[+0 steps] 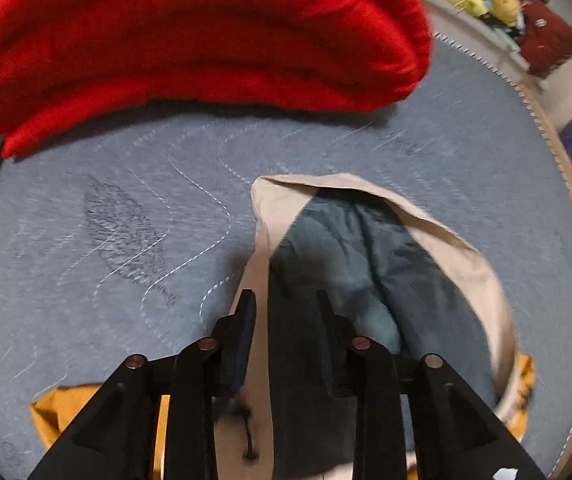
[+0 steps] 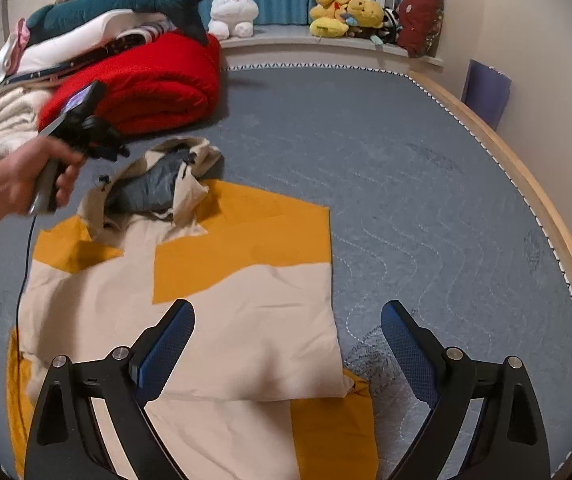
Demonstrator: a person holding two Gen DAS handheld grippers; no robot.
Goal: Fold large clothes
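Note:
A beige and mustard-yellow hooded jacket (image 2: pixel 222 280) lies partly folded on the grey-blue mattress (image 2: pixel 425 184). Its hood (image 1: pixel 365 248), beige outside with blue-grey lining, lies open toward the red bundle. My left gripper (image 1: pixel 286 304) hovers right over the hood's left edge, jaws a narrow gap apart with beige cloth between them; whether it pinches the cloth is unclear. In the right wrist view a hand holds the left gripper (image 2: pixel 114 148) at the hood (image 2: pixel 158 184). My right gripper (image 2: pixel 287 320) is open and empty above the jacket's right lower edge.
A rolled red blanket (image 1: pixel 206 36) lies beyond the hood, with a shark plush (image 2: pixel 134 4) and piled bedding on it. Yellow plush toys (image 2: pixel 345 12) and a dark red cushion (image 2: pixel 421 20) sit on the window ledge. A wooden bed rim (image 2: pixel 545 208) runs along the right.

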